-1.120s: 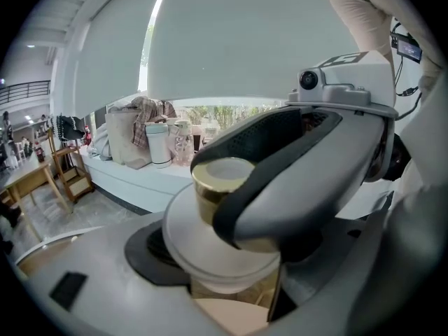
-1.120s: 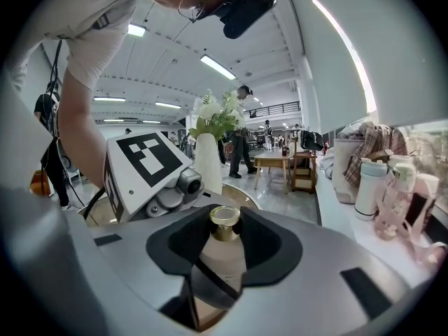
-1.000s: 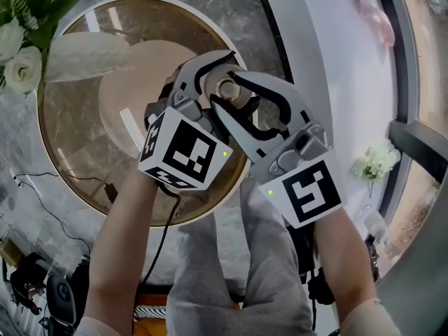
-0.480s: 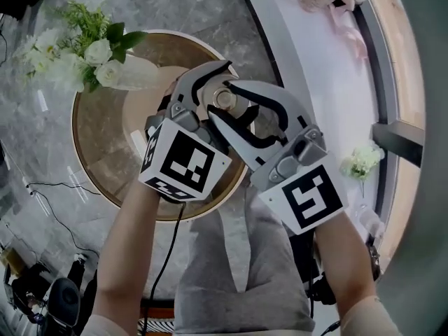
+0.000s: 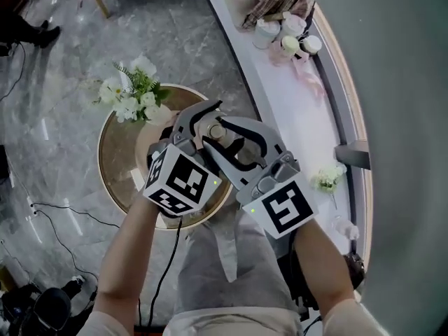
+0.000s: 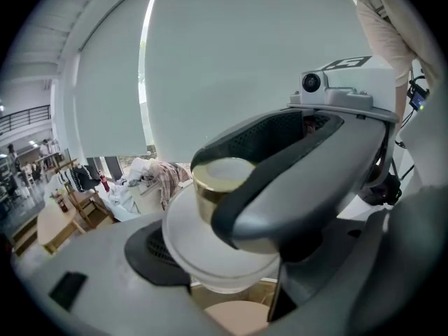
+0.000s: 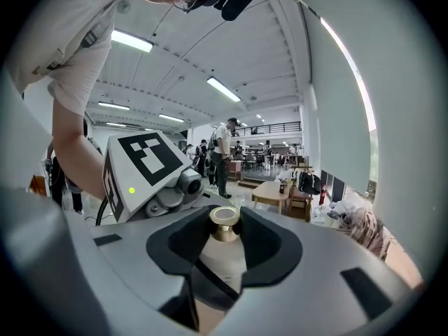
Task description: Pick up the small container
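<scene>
The small container (image 5: 215,130), a white jar with a gold cap, hangs in the air above the round table (image 5: 115,161), with both grippers on it. My left gripper (image 5: 203,121) is shut on its white body (image 6: 210,240). My right gripper (image 5: 222,137) comes in from the right and is shut around the gold cap (image 7: 225,219). In the left gripper view a grey finger (image 6: 294,166) of the right gripper crosses over the cap (image 6: 215,180). In the right gripper view the left gripper's marker cube (image 7: 147,161) sits just behind the container.
A bunch of white flowers (image 5: 129,93) stands at the table's far edge. To the right runs a curved white counter (image 5: 308,117) with cups (image 5: 287,37) and a small flower bunch (image 5: 325,180). Cables (image 5: 63,212) lie on the marble floor. People stand far off in the hall (image 7: 224,152).
Both grippers and the container have come up away from the table, which looks smaller and farther below. The two grips have not changed.
</scene>
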`<state>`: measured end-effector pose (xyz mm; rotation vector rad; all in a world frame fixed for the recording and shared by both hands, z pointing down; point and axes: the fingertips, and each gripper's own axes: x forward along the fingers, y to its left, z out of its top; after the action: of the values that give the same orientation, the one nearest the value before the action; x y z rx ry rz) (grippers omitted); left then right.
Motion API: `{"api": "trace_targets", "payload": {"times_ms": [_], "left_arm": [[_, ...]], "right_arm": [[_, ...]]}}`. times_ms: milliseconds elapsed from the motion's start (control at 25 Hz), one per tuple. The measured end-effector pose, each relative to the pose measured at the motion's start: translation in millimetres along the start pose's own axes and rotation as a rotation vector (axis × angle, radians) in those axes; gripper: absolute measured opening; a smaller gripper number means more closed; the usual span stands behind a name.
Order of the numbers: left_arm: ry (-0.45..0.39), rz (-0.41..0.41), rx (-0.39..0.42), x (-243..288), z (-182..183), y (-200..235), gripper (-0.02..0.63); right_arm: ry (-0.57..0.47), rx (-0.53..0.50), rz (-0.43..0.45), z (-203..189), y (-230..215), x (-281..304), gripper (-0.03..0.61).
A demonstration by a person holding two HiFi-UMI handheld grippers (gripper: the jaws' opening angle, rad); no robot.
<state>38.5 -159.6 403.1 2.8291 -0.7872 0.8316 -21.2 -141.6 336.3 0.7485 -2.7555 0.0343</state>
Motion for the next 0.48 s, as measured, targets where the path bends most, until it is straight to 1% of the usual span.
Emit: {"api": "trace_targets", "payload": {"times_ms": [160, 320, 480], "left_arm": [[-0.010, 0.005, 0.016, -32.5, 50.0, -1.7, 0.339], [-0.024, 0.006, 0.046, -61.0, 98.0, -6.3, 0.339], [-0.024, 0.021, 0.064, -90.0, 135.0, -12.0, 0.339]], "right_arm": [[-0.020, -0.023, -0.022, 57.8, 0.8, -20.7, 0.130], [-0.061, -0.045, -0.043, 111.6, 1.8, -43.6, 0.130], [-0.080, -0.058, -0.050, 155.6, 9.1, -62.7, 0.130]]}}
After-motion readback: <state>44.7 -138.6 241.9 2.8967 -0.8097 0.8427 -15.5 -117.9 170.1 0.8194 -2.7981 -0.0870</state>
